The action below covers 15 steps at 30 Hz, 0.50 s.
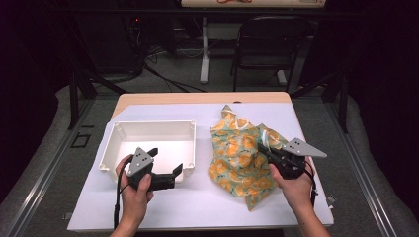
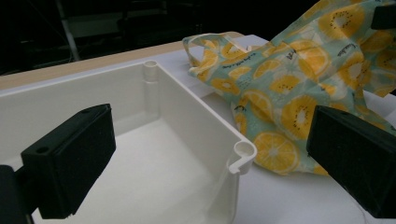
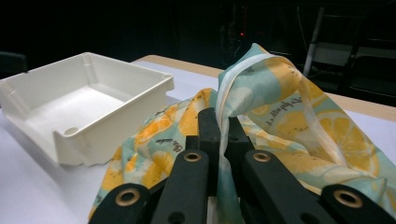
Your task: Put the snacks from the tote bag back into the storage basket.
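Observation:
A crumpled cloth bag (image 1: 240, 155) printed with orange citrus slices on pale green lies on the white table cover, right of an empty white plastic bin (image 1: 148, 144). My right gripper (image 1: 262, 150) is shut on a fold of the cloth bag (image 3: 261, 98), and the fabric rises in a peak out of its pinched jaws (image 3: 219, 135). My left gripper (image 1: 165, 163) is open over the bin's near right corner. In the left gripper view its jaws stand wide apart, one over the bin (image 2: 154, 140) and one over the cloth bag (image 2: 289, 88), with nothing between them.
The white table cover (image 1: 197, 207) has a wooden table edge (image 1: 197, 98) behind it. A dark folding chair (image 1: 269, 42) and a white desk leg (image 1: 204, 49) stand on the floor beyond the table.

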{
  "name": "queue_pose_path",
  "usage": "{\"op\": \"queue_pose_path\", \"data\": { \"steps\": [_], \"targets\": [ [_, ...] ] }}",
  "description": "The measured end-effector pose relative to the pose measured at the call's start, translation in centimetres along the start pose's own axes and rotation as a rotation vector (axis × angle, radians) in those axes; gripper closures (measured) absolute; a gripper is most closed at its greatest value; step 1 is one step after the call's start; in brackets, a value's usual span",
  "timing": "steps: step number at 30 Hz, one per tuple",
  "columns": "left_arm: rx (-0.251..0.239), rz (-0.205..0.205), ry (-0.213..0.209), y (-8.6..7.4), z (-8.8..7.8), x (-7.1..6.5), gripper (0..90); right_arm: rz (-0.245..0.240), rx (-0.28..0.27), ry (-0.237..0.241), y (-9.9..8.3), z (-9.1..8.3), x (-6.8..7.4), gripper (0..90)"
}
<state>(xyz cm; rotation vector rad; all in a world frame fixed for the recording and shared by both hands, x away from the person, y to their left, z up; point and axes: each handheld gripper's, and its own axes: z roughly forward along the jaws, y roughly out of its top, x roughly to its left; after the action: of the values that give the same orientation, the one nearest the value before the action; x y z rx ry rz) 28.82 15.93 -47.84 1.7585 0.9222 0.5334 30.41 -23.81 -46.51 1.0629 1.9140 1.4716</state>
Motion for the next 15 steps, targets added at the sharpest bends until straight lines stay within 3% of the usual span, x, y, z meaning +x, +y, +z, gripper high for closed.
{"op": "queue_pose_path", "data": {
  "steps": [15],
  "targets": [
    [-0.003, 0.03, -0.091, 1.9, 3.4, -4.2, 4.1, -0.052, 0.028, 0.093, -1.4, -0.9, 2.3, 89.9]
  ]
}}
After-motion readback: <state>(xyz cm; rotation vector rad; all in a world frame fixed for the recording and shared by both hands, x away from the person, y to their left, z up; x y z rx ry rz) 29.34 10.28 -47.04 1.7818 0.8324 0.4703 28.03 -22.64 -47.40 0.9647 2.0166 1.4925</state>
